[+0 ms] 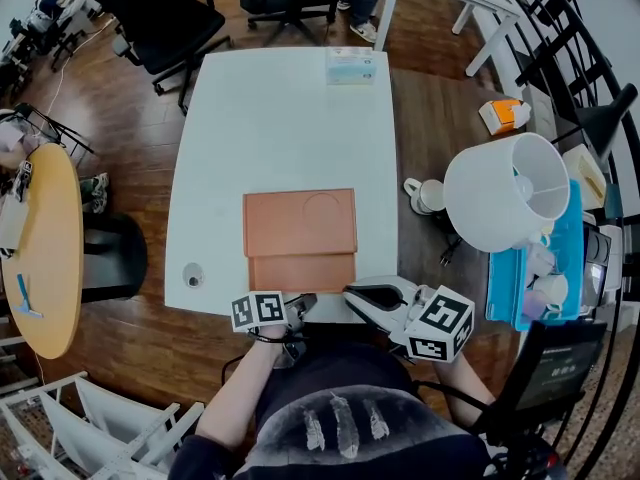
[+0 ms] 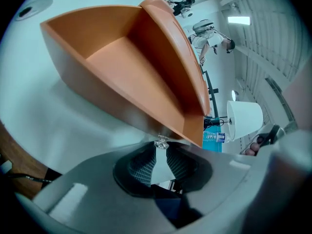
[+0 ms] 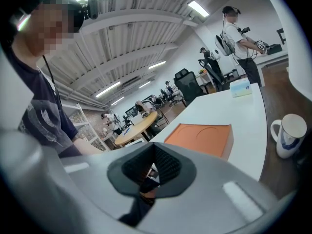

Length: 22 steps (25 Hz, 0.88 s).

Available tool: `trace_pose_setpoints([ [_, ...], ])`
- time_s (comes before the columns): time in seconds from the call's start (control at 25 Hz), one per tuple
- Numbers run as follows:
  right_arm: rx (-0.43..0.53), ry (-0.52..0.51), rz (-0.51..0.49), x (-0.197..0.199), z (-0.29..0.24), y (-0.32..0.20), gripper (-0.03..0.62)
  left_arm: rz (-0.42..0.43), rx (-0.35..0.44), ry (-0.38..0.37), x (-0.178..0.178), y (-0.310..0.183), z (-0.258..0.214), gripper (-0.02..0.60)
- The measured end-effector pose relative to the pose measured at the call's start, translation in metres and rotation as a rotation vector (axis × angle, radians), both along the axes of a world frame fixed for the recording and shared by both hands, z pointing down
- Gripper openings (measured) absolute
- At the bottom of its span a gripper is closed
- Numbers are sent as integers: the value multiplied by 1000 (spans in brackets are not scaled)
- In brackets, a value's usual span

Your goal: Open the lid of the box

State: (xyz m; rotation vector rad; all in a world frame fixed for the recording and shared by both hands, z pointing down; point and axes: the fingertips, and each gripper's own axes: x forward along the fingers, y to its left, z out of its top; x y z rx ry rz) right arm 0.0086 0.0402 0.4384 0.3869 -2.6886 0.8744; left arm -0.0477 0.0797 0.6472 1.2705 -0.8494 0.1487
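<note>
A flat orange box [image 1: 300,230] lies near the white table's [image 1: 270,118] front edge, with a circle pressed into its top. In the left gripper view the box [image 2: 122,62] fills the frame, seen from close below its near edge. A small shiny metal clasp [image 2: 161,143] sits on that edge, and my left gripper [image 2: 161,150] has its fingertips pinched on it. In the head view my left gripper [image 1: 298,305] is tucked under the box's front. My right gripper [image 1: 354,292] hovers at the box's front right corner, shut and holding nothing. Its own view shows the box [image 3: 200,139] lying flat ahead.
To the right of the table are a white mug [image 1: 425,195], a big white lampshade [image 1: 505,190] and a blue tray [image 1: 560,258]. A tissue box [image 1: 350,65] sits at the table's far edge. A cable hole [image 1: 193,275] is front left. Office chairs stand behind.
</note>
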Motion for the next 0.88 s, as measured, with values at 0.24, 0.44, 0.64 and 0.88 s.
trace_pose_setpoints([
  [0.24,-2,-2,-9,-5,1,2,3,1,13,-5,-6,-6,-4,80],
  [0.44,-6,0,-12,-5,1,4,3,-50,-69,92,-5,22,-9,80],
  [0.64,-20,7,-16,-5,9,2,3,-41,-98,115,-9,45,-5,77],
  [0.88,-18,16,-36,-13,12,5,3,-28,-75,108,-21,59,-12,77],
])
